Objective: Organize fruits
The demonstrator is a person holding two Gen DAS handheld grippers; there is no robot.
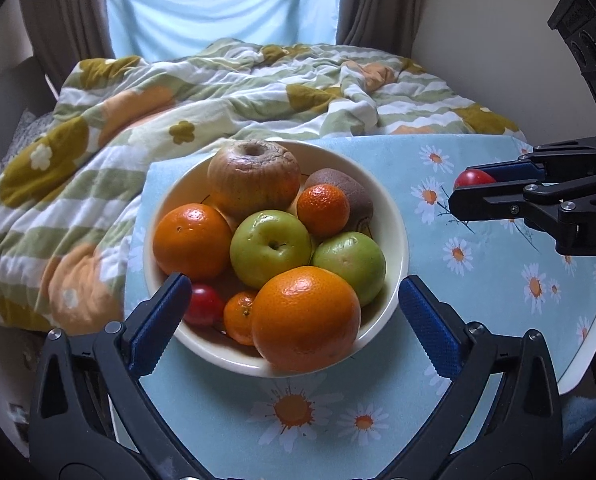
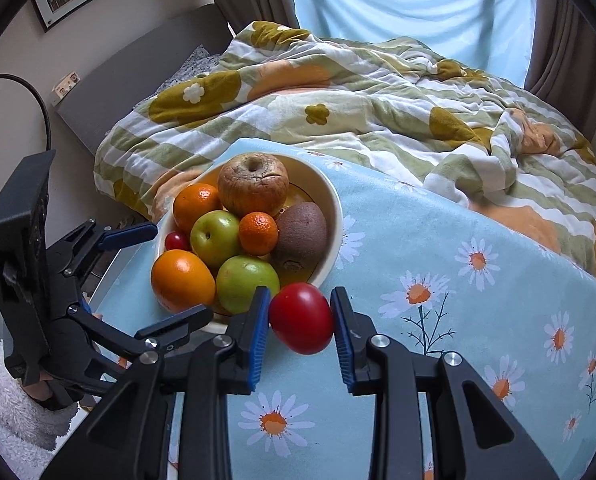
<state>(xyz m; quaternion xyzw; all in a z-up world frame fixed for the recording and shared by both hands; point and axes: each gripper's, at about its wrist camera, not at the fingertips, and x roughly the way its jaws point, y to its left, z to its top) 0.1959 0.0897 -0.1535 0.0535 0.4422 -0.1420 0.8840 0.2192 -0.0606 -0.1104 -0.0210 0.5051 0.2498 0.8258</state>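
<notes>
— Tomato (image 2: 301,318) pinched in my right tool (image 2: 299,322), above the surface (image 2: 477,320) at the bowl's (image 1: 395,216) four o'clock.

— Left tool (image 1: 294,312)?

— Wide, empty, straddling the bowl's six o'clock rim. Next, I judge: lower tomato among fruit.

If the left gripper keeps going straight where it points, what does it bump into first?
Probably the big orange at the near side of the bowl. The open left gripper has that orange between its fingers, with the bowl's rim just below, though depth is hard to judge.
</notes>
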